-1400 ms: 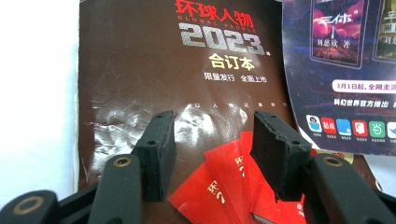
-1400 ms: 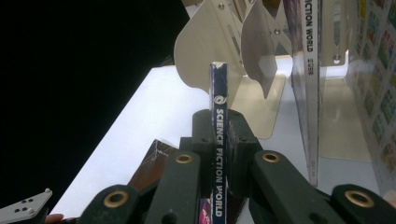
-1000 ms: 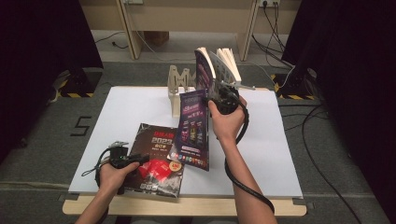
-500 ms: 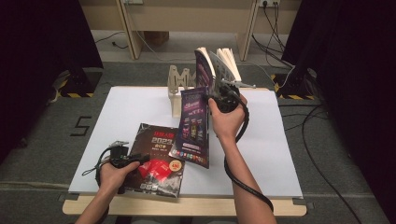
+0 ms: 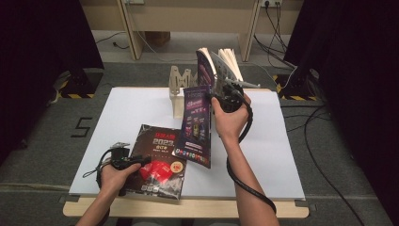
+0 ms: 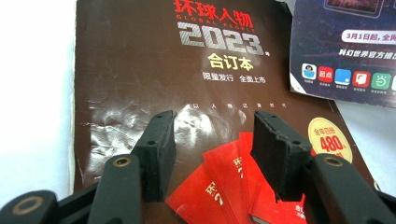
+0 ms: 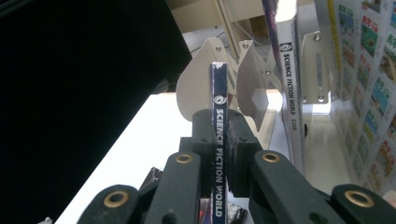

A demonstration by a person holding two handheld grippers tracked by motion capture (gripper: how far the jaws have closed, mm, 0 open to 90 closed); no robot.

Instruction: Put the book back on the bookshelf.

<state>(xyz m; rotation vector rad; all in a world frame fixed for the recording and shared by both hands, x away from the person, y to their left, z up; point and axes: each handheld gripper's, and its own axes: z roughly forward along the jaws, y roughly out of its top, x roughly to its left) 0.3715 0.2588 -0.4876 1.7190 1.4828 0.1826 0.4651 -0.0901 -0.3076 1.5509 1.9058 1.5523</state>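
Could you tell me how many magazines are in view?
4: the purple magazine clamped in the right gripper, the brown 2023 magazine flat under the left gripper, and two standing magazines in the rack. Others may be hidden.

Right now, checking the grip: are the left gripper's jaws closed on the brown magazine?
No: its jaws stand apart above the brown magazine cover.

Checked against both earlier pictures: no change found. No shift of the right gripper (image 7: 218, 123), nor of the purple magazine (image 5: 195, 125) clamped in it. No shift of the left gripper (image 6: 212, 135) over the brown magazine (image 5: 160, 160). No jaw movement on either side.
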